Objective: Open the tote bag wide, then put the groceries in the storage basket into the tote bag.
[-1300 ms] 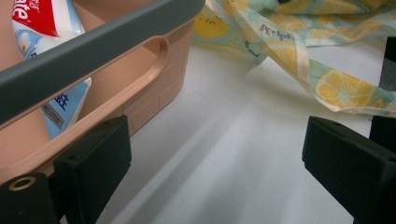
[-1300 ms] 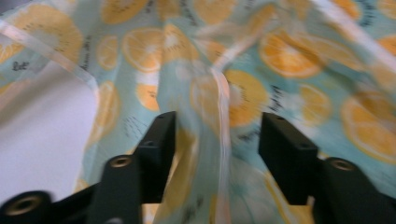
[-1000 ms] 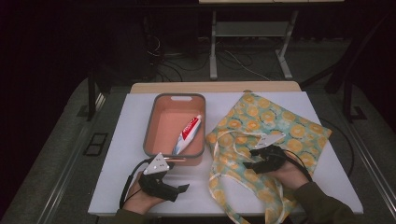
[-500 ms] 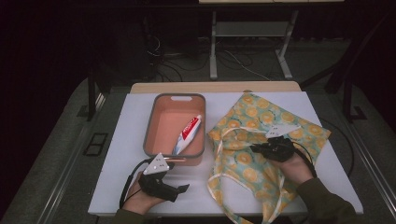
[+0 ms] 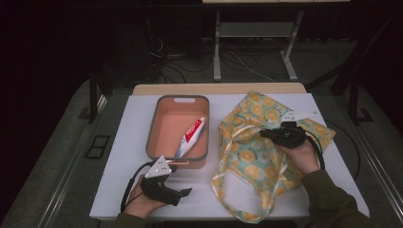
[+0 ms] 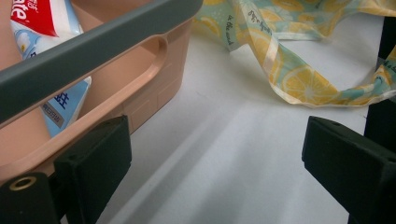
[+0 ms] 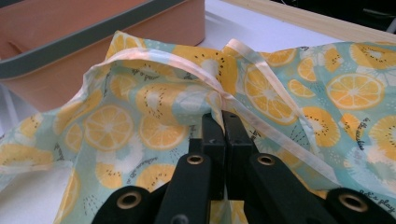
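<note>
At left, one left gripper (image 5: 183, 192) low on the white desk (image 5: 119, 156), fingers spread wide, gripping nothing. Just beyond, one salmon bin (image 5: 154, 142) with grey rim, holding one toothpaste tube (image 5: 191, 135). At right, one lemon-print tote bag (image 5: 252, 156), its fabric pinched between closed fingers of one right gripper (image 5: 264, 133).

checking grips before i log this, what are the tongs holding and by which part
The right tongs are shut on the bag, pinching its cream-trimmed rim at the opening. The left tongs are open, holding nothing.
</note>
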